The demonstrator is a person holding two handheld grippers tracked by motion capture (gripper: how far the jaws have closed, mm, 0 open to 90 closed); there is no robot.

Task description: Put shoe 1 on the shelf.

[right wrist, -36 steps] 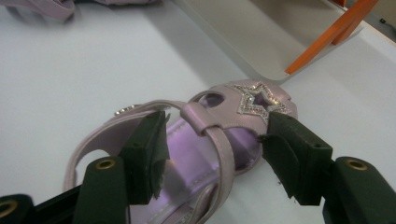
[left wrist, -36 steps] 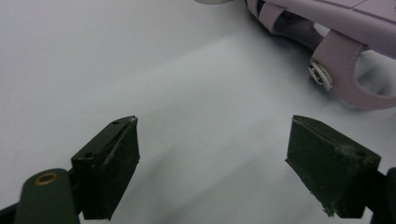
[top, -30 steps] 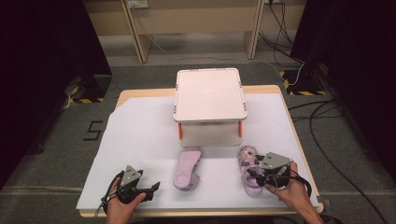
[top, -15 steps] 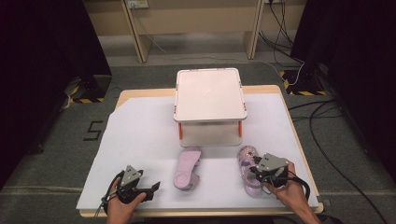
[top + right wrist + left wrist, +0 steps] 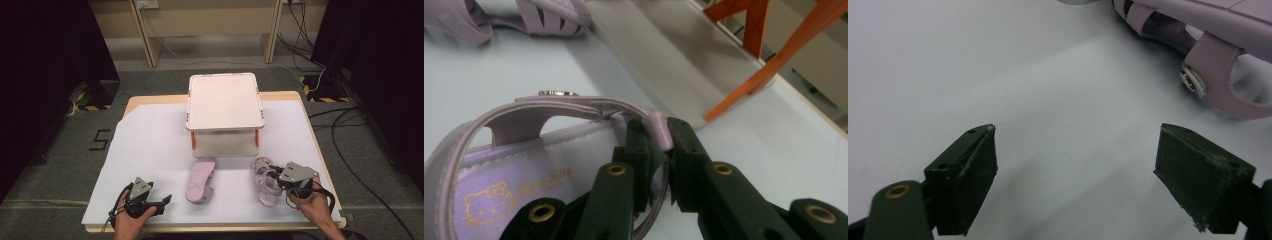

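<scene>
- Broadly, the worktop (image 5: 150, 145) is covered by a white sheet, and the white two-tier rack (image 5: 225, 100) with orange legs stands at its far middle; every place below is told from that rack.
- Right sandal (image 5: 264, 181), lilac, lies on the sheet in front of the rack's right corner, toe pointing toward the rack. It looks set for a lift onto the lower shelf, which lies just ahead of it.
- Left sandal (image 5: 201, 180) lies in front of the rack's left half, apart from its pair and untouched.
- Right gripper (image 5: 276, 176) sits at the right sandal's heel end; its fingers have just been closing and now pinch the heel strap (image 5: 659, 127) between them, a thin hold that probably lets the shoe hang level.
- Left gripper (image 5: 167, 200) rests farther out from the rack's left front, fingers spread wide over bare sheet, with nothing between them, likely waiting for the left sandal.
- Gold print on the right sandal's insole reads "Hello Kitty" (image 5: 546, 181), beside a small cat face.
</scene>
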